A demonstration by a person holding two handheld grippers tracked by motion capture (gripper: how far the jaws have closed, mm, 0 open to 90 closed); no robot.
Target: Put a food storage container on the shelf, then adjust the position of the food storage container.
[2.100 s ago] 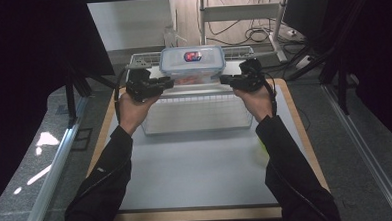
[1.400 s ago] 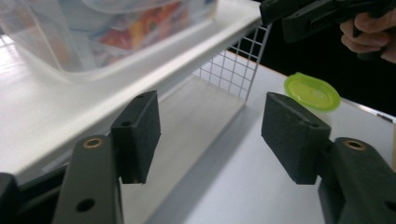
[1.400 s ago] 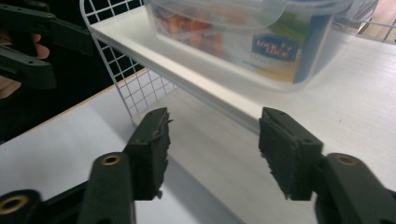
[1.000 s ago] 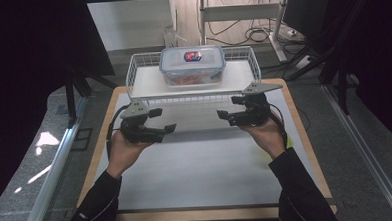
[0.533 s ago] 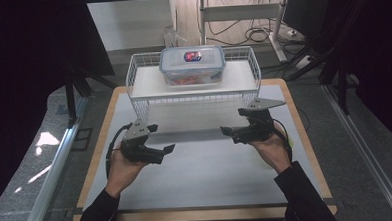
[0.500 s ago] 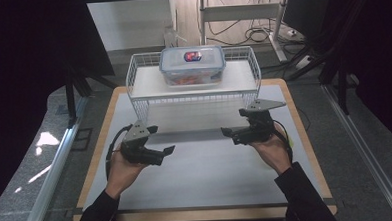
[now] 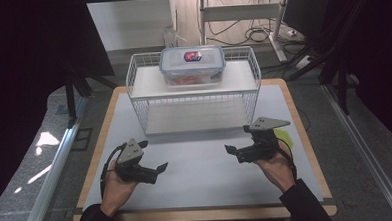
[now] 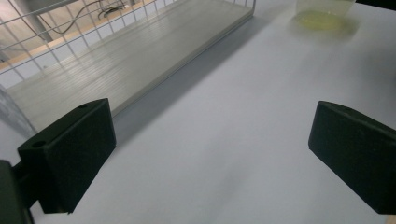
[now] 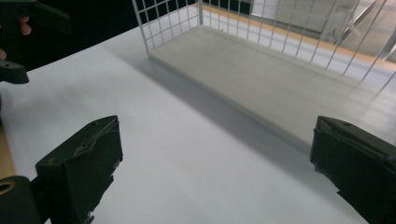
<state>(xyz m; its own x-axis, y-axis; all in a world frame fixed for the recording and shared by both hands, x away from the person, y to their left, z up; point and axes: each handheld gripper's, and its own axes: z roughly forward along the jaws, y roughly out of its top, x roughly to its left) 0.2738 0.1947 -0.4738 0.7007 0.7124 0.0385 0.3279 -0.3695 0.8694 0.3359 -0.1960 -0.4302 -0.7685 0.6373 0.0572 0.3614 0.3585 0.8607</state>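
A clear food container with a red and blue label on its lid stands on the top shelf of a white wire rack. My left gripper hovers low over the white table near the front left, well short of the rack. Its jaws have just been opening and stand open with nothing between them. My right gripper is at the front right, also open and empty after opening a moment ago. Both point inward toward each other.
The rack's lower shelf is bare and lies just beyond both grippers. A pale yellow-green translucent thing sits on the table by the right hand. A wooden rim borders the white tabletop. Dark curtains hang at both sides.
Both hands have drawn back from the container on the top shelf and sunk toward the table's near side. The container stays on the rack. Both pairs of jaws stand wider apart.
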